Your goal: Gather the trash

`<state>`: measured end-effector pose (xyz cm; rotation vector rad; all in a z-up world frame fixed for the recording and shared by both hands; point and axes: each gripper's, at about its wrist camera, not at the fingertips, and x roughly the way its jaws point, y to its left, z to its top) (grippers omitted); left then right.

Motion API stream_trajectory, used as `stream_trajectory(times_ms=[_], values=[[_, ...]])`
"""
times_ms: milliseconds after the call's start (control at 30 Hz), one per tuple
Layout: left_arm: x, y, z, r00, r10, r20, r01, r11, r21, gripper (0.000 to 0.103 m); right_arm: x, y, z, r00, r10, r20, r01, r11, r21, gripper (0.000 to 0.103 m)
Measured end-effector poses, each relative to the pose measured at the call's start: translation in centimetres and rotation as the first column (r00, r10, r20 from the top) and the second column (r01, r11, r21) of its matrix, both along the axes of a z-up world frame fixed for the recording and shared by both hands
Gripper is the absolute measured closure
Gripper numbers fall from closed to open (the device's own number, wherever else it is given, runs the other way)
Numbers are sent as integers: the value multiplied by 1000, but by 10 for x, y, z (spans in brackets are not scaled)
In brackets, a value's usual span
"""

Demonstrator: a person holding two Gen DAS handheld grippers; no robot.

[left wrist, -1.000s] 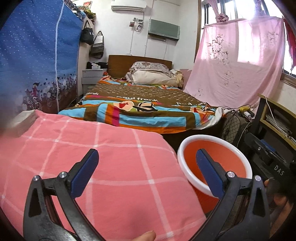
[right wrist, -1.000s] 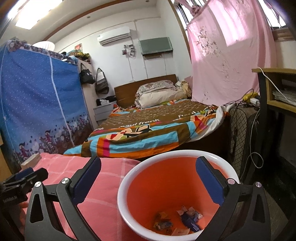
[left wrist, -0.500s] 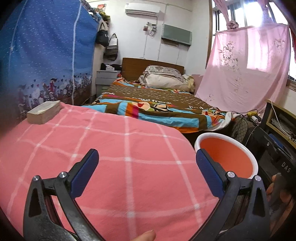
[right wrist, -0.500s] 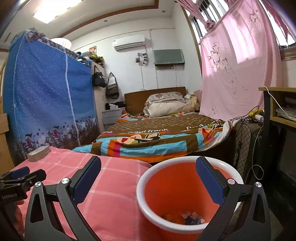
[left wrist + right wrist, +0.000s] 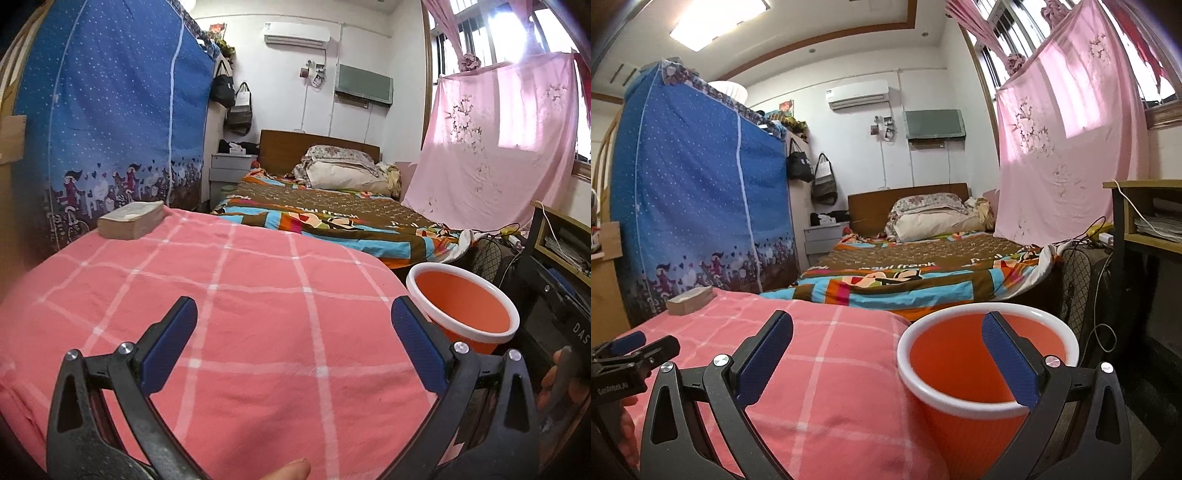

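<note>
An orange bin with a white rim [image 5: 461,302] stands off the right edge of the pink checked table cloth [image 5: 258,314]; it also shows in the right wrist view [image 5: 982,362]. Its contents are hidden from both views now. My left gripper [image 5: 293,332] is open and empty above the cloth. My right gripper [image 5: 886,347] is open and empty, low beside the bin's near rim. The left gripper [image 5: 628,354] shows at the left edge of the right wrist view. I see no trash on the cloth.
A tan block [image 5: 131,219] lies at the cloth's far left corner. A bed with a colourful blanket [image 5: 332,225] lies beyond. A blue fabric wardrobe [image 5: 110,122] stands left. A desk with cables [image 5: 1145,236] and a mesh fan [image 5: 1078,280] stand right.
Both grippers have pulled back and dropped lower. The left view swung left over the cloth, bringing the tan block into sight. The trash inside the bin has gone out of view.
</note>
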<state>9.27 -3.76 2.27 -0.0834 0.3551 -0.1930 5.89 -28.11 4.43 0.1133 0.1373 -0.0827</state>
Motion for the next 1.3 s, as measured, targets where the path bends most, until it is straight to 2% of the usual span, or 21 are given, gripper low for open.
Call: stream_trajectory(times_ms=[300, 600, 1300], values=[[-25, 14, -3, 997, 24, 74, -25, 1000, 4, 0, -27, 15, -12, 999, -14, 42, 15, 1000, -25, 0], [-32, 19, -12, 995, 39, 96, -40, 999, 4, 0, -38, 23, -24, 996, -24, 81, 29, 998, -61, 0], [-36, 16, -15, 991, 52, 120, -56, 998, 34, 0, -32, 17, -36, 999, -29, 44, 31, 999, -39, 0]])
